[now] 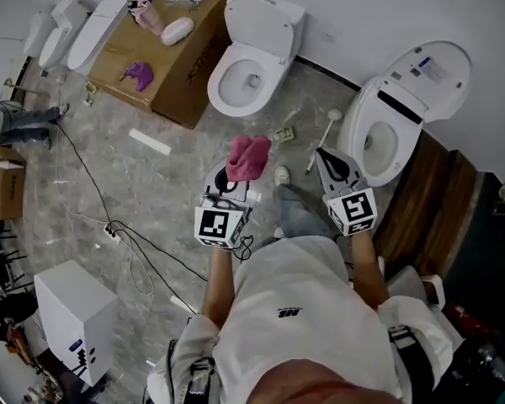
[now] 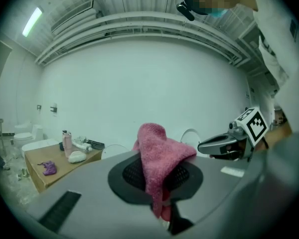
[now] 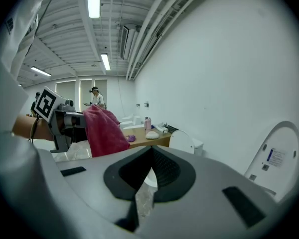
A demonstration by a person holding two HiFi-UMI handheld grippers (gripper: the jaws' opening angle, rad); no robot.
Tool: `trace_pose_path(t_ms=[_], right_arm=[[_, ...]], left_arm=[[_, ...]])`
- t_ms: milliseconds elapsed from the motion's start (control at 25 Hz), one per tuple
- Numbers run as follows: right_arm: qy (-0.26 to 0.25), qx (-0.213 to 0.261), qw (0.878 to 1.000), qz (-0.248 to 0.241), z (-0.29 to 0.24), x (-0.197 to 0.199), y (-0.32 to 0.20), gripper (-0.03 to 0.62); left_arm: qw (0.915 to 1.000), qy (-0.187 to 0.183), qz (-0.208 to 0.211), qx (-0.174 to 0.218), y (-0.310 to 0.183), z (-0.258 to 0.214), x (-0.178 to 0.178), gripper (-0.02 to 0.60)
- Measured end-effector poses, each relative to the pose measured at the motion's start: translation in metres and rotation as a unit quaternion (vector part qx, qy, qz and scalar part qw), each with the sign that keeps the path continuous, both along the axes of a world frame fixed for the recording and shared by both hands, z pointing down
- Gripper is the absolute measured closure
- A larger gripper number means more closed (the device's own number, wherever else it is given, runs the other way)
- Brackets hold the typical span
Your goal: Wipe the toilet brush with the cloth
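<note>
Pink towelling fills your left gripper [image 2: 159, 176]: its jaws are clamped on the cloth [image 2: 157, 153], which stands up in a loose fold above them. Your right gripper [image 3: 152, 151] has its jaws pressed together with nothing between them.

By my reading you are at the approach step, cloth in hand and no wiping begun. The toilet brush [image 1: 323, 140] lies flat on the floor just beyond your right gripper, held by nothing. The next move probably calls for parting the right jaws, stooping to take the handle, then bringing the cloth to it.

The brush lies close to the base of the open-lidded toilet [image 1: 404, 99], so the reach there looks tight. A small object on the floor beside the brush is too small to name. Farther off stand a second toilet [image 1: 227, 91] and a cardboard box [image 1: 185, 74]; cables [image 1: 126, 242] trail across the floor to your left.
</note>
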State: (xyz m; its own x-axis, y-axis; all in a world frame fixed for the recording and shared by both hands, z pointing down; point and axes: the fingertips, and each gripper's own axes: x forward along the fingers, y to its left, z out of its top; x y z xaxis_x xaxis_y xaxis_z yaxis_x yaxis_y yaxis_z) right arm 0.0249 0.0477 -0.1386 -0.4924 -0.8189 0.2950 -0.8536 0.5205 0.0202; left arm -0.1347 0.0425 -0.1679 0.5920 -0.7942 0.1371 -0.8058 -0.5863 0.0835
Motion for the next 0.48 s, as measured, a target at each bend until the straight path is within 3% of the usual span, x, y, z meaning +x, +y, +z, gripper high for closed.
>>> trace_pose_path(t_ms=[480], right_arm=[[0.002,-0.059,0.998,0.033,0.085,0.033,-0.109,0.600]], left_arm=[[0.9970,-0.022,0.016,-0.073,-0.124,0.088,0.033,0.545]])
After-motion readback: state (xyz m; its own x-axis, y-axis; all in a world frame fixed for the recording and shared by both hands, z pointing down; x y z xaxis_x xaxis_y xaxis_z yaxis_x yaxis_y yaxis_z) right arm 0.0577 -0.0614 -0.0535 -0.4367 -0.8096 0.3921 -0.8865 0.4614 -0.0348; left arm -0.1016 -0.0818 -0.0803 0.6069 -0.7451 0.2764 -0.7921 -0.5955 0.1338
